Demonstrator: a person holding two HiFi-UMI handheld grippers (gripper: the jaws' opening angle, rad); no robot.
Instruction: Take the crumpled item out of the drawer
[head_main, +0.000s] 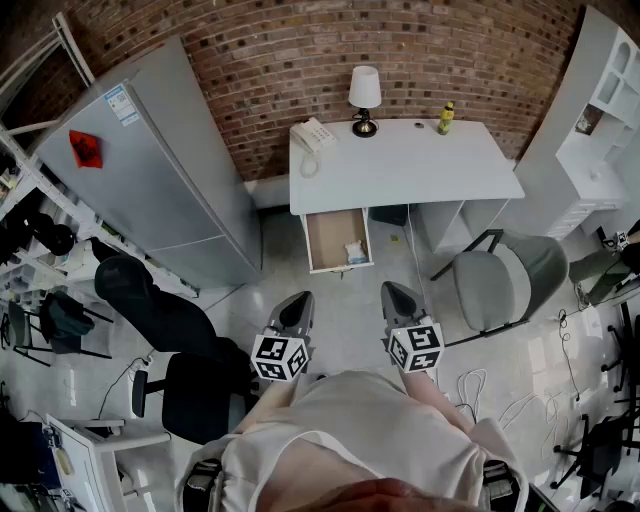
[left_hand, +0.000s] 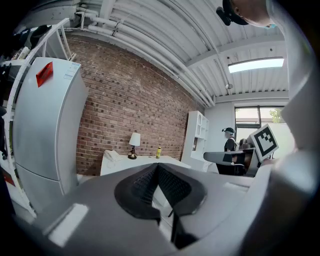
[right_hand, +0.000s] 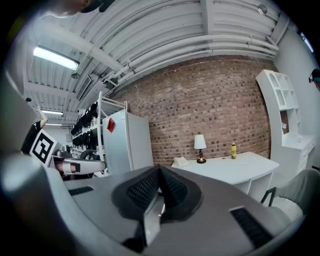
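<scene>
In the head view a white desk (head_main: 420, 165) stands against the brick wall, and its wooden drawer (head_main: 312, 245) is pulled open towards me. A small white crumpled item (head_main: 355, 252) lies in the drawer's front right corner. My left gripper (head_main: 300, 298) and right gripper (head_main: 392, 289) hover side by side over the floor, well short of the drawer, both pointing at it. Both are shut with nothing between the jaws. The left gripper view shows its pads (left_hand: 145, 185) meeting at the tip, and so does the right gripper view (right_hand: 172, 187). Neither gripper view shows the drawer.
A lamp (head_main: 364, 95), a phone (head_main: 314, 135) and a yellow bottle (head_main: 446, 117) stand on the desk. A grey chair (head_main: 510, 280) sits right of the drawer and a black chair (head_main: 165, 320) at my left. A tall grey fridge (head_main: 160, 170) stands left, white shelves (head_main: 600, 120) right.
</scene>
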